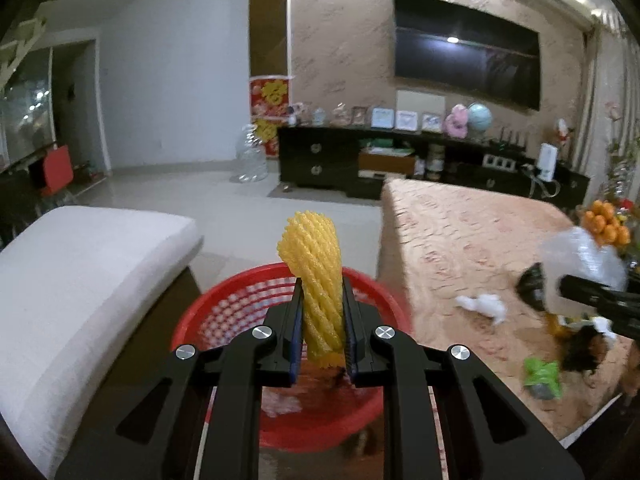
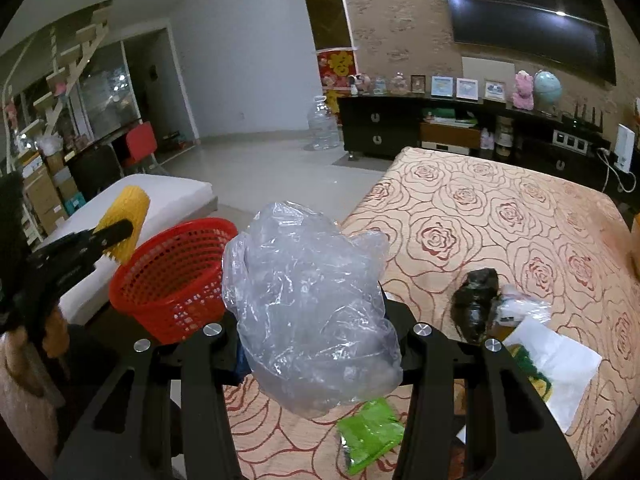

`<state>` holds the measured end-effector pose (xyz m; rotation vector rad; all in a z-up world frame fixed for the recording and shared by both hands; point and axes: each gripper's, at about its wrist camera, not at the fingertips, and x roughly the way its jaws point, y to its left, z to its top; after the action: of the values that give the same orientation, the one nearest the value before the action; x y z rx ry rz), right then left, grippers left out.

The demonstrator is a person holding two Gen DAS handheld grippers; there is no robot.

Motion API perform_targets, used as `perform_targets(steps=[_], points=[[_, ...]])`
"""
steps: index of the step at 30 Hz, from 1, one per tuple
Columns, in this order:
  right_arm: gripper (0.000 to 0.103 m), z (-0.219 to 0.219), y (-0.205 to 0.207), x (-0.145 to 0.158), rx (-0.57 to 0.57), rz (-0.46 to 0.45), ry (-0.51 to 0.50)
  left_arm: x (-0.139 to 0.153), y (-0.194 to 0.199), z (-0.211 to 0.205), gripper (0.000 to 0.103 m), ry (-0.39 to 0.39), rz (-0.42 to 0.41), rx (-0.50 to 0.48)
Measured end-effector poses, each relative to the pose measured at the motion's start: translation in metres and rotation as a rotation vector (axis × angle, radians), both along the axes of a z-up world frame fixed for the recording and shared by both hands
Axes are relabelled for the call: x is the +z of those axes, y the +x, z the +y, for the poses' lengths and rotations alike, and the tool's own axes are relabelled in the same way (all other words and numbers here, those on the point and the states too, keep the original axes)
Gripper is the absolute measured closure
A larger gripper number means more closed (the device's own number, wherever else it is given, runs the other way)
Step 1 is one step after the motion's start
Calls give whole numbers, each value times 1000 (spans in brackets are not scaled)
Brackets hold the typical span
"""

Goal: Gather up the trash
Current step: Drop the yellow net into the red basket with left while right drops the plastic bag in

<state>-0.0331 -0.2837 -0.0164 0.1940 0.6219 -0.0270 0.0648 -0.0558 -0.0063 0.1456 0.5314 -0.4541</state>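
The left gripper [image 1: 322, 312] pinches a yellow foam fruit net [image 1: 316, 276] upright above the red basket [image 1: 224, 304]. The right gripper [image 2: 316, 344] grips a crumpled clear plastic bag [image 2: 312, 304] over the rose-patterned table [image 2: 500, 216], right of the basket.

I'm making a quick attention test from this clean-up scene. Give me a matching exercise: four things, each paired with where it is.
Things:
1. yellow foam net
2. clear plastic bag
3. green wrapper
4. red basket

Places:
A. lying on the rose-patterned cloth
B. between the left gripper's fingers
C. beside the cloth's edge
D. in the right gripper

Pairs: 1-B, 2-D, 3-A, 4-C
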Motion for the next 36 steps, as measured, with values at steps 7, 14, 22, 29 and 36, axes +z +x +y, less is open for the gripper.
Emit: perform_targets(steps=[7, 14, 22, 29, 36], points=[[56, 10, 13, -3, 30, 17, 31, -15, 22, 24, 87, -26, 60, 70], [56, 42, 43, -6, 105, 50, 41, -20, 27, 33, 87, -22, 80, 83], [56, 88, 85, -9, 199, 94, 71, -24, 33, 40, 87, -32, 117, 98], [55, 119, 118, -6, 256, 123, 95, -24, 41, 40, 85, -54, 143, 91], [44, 127, 134, -16, 274, 169, 130, -26, 46, 45, 67, -75, 163, 97]])
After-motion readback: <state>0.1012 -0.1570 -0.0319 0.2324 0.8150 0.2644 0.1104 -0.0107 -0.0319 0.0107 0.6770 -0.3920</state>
